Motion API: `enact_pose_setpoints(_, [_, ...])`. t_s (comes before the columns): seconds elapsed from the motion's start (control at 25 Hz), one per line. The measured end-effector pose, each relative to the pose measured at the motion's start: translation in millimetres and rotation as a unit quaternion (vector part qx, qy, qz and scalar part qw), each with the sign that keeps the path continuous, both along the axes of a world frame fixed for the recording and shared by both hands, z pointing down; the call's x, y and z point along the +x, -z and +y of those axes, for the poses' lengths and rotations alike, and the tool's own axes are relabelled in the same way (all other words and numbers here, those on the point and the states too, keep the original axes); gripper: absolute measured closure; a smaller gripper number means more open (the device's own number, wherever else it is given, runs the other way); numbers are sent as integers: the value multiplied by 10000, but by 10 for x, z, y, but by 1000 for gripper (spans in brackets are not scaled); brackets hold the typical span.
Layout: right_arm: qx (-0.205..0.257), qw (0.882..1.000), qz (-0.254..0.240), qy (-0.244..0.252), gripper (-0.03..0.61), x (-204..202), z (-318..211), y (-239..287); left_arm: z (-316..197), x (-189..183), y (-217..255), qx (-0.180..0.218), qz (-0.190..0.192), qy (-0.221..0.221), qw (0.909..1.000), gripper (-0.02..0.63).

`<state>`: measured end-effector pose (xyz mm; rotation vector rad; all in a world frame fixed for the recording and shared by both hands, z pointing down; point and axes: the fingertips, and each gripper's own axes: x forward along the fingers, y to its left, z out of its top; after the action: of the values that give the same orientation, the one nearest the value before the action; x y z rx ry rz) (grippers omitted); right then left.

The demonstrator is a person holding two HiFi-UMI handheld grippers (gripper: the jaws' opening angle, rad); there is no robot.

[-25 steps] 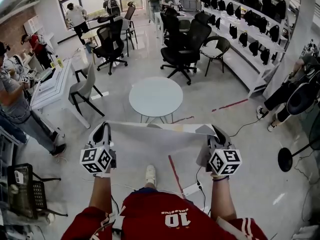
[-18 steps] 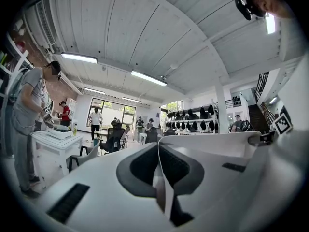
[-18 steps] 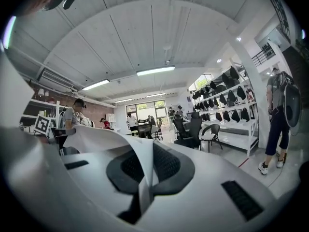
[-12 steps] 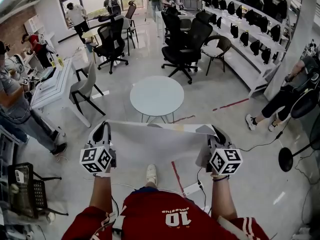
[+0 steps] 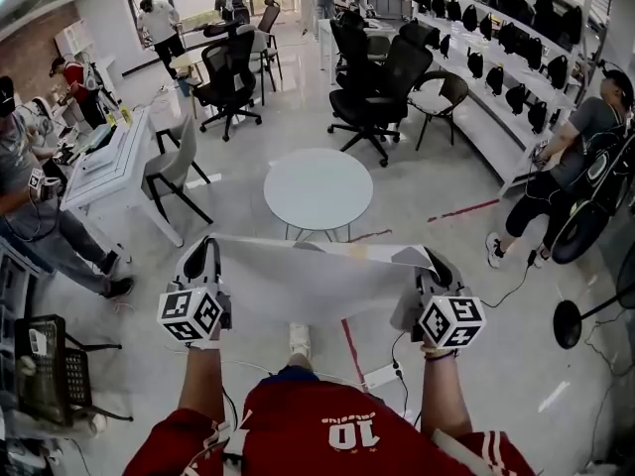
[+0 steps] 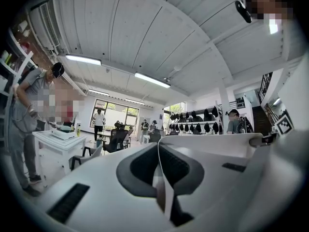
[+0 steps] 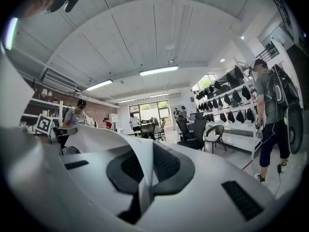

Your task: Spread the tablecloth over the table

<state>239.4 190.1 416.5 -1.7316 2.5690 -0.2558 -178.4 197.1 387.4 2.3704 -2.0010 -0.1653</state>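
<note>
Only the bystander (image 5: 573,152) has shifted; your left gripper (image 5: 205,253) and right gripper (image 5: 433,264) stay clamped on tablecloth (image 5: 317,282) corners. Cast unevenly, it could land off-centre on the round table (image 5: 317,188).

Place: open-plan lab or office
Seating: black swivel chairs (image 5: 372,87)
Walls: white shelves (image 5: 466,117) of black packs (image 5: 477,63)
Ceiling: long strip lights (image 6: 152,80)
</note>
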Motion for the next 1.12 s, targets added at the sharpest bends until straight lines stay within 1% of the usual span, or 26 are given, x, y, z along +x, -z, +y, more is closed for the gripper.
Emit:
enact_pose_setpoints(0.24, [-6, 10000, -8, -29, 561, -33, -247, 26, -250, -33, 11, 16, -25, 6, 10000, 606])
enact_pose_setpoints(0.48, [51, 10000, -4, -60, 561, -72, -644, 109, -685, -72, 108, 96, -56, -17, 9999, 606])
enact_pose_setpoints(0.68, [105, 9998, -30, -173, 561, -186, -1021, 192, -1133, -185, 210, 142, -46, -87, 9999, 606])
enact_pose_setpoints(0.84, [138, 9996, -64, -217, 561, -213, -1421, 254, -1546, -210, 280, 171, -68, -130, 9997, 606])
enact_pose_setpoints(1.12, [146, 9996, -17, -252, 561, -378, -2046, 320, -2188, -377, 319, 157, -8, -163, 9997, 606])
